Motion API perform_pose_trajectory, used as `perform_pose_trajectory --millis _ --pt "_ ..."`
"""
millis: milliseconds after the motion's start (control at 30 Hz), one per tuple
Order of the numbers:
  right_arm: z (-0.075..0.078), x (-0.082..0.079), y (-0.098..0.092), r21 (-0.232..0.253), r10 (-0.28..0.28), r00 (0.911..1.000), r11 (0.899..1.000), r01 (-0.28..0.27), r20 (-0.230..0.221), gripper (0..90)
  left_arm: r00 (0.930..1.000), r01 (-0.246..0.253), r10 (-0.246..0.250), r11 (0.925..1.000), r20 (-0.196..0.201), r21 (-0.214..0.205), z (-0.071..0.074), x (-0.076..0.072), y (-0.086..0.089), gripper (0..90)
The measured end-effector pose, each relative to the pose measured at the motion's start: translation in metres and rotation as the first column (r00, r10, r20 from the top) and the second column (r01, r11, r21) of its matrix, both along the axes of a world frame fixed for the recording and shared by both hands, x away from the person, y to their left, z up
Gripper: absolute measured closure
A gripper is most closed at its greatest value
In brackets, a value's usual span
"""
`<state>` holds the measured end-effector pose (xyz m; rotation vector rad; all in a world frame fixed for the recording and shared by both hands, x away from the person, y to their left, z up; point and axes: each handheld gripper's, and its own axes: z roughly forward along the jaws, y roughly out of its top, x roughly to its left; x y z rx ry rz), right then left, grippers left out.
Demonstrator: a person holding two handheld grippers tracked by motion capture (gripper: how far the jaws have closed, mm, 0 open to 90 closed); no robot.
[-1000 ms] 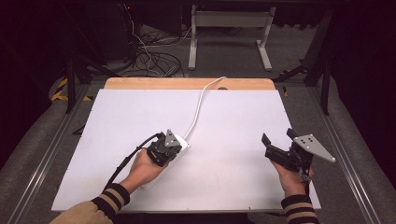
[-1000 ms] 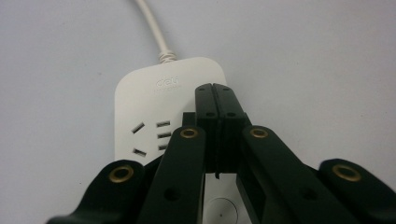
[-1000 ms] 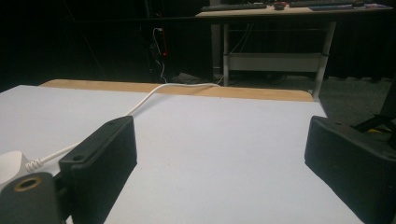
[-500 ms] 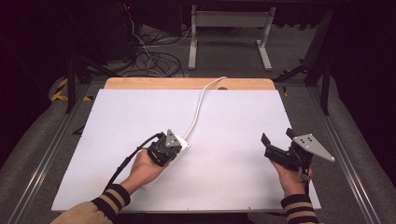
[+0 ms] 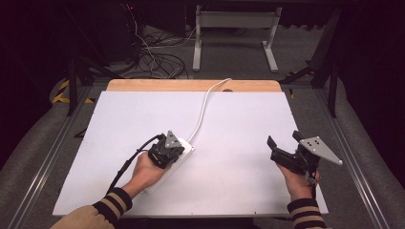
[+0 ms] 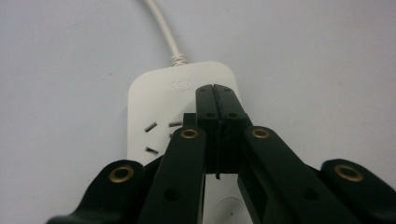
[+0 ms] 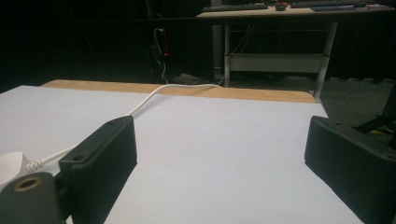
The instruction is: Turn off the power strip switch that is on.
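A white power strip lies on the white tabletop, left of the middle, and its white cable runs off over the far edge. My left gripper hovers right over the strip, held in a hand. In the left gripper view its two black jaws are pressed together above the power strip, beside the socket slots, with nothing between them. My right gripper rests near the table's right front edge, open. In the right gripper view its jaws stand wide apart over bare tabletop, with the cable beyond them.
A wooden strip borders the table's far edge. Behind it stand a white desk frame and a tangle of floor cables. Metal rails run along both sides of the table.
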<state>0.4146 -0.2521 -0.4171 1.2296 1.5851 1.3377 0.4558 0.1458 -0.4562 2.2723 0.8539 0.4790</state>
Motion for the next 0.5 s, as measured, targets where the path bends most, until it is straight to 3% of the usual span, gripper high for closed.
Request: perform_pose_trajectory --millis 67,100,133,300,367,500 --pt "0.000 0.000 0.000 0.001 0.001 1.0000 1.000 -0.001 0.000 9.7 0.9997 -0.023 0.024 0.9989 0.008 -0.040 0.002 0.001 0.005 89.7" --pt "0.000 0.000 0.000 0.001 0.001 1.0000 1.000 -0.001 0.000 9.7 0.9997 -0.023 0.024 0.9989 0.008 -0.040 0.002 0.001 0.005 89.6" --pt "0.000 0.000 0.000 0.001 0.003 1.0000 1.000 -0.003 -0.001 9.7 0.9987 -0.038 0.041 0.9960 0.031 -0.081 0.008 0.001 0.009 89.6" --pt "0.000 0.001 0.000 0.001 0.003 1.0000 1.000 -0.003 -0.002 9.7 0.9926 -0.069 0.085 0.9820 0.086 -0.176 0.025 -0.002 0.023 89.4" --pt "0.000 0.001 0.001 0.005 0.007 1.0000 1.000 -0.007 -0.002 9.6 0.9879 -0.082 0.110 0.9697 0.110 -0.230 0.033 -0.005 0.030 88.4" --pt "0.000 0.001 0.001 0.008 0.008 1.0000 1.000 -0.008 0.000 9.7 0.9702 -0.116 0.179 0.9343 0.163 -0.337 0.049 -0.015 0.049 88.5"
